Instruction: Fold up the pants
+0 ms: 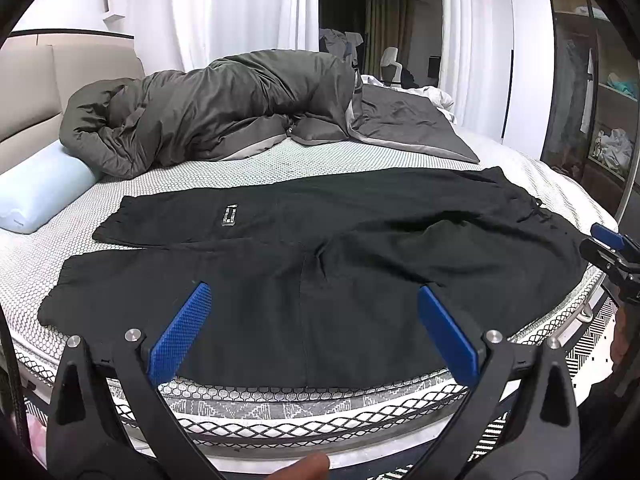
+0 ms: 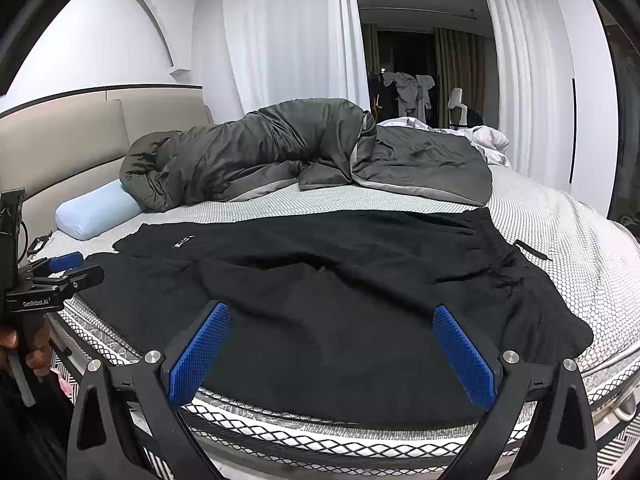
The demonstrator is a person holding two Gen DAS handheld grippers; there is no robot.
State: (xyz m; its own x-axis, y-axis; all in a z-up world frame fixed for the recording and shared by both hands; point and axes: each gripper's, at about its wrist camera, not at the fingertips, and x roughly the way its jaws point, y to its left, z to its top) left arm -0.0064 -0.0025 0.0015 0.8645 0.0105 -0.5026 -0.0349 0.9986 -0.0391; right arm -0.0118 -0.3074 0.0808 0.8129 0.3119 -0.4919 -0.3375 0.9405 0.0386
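Black pants (image 1: 320, 248) lie spread flat across the bed (image 1: 280, 160), legs toward the pillow (image 1: 44, 192), waistband on the right. Left tool (image 1: 314, 304) and right tool (image 2: 332, 326) both spread apart, empty, above the near pants edge. Gray duvet (image 1: 224, 108) bunched behind.

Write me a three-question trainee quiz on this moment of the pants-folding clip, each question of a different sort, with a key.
1. True or false: the left gripper is clamped on the black pants.
2. Which end of the pants lies toward the light blue pillow? A) the waistband B) the leg cuffs C) neither, the pants are folded in half
3. Fill in: the pants lie spread on the ____, in front of a bunched grey duvet.

Key: 1 false, both it and the right gripper are open and hold nothing; 2 B; 3 mattress.
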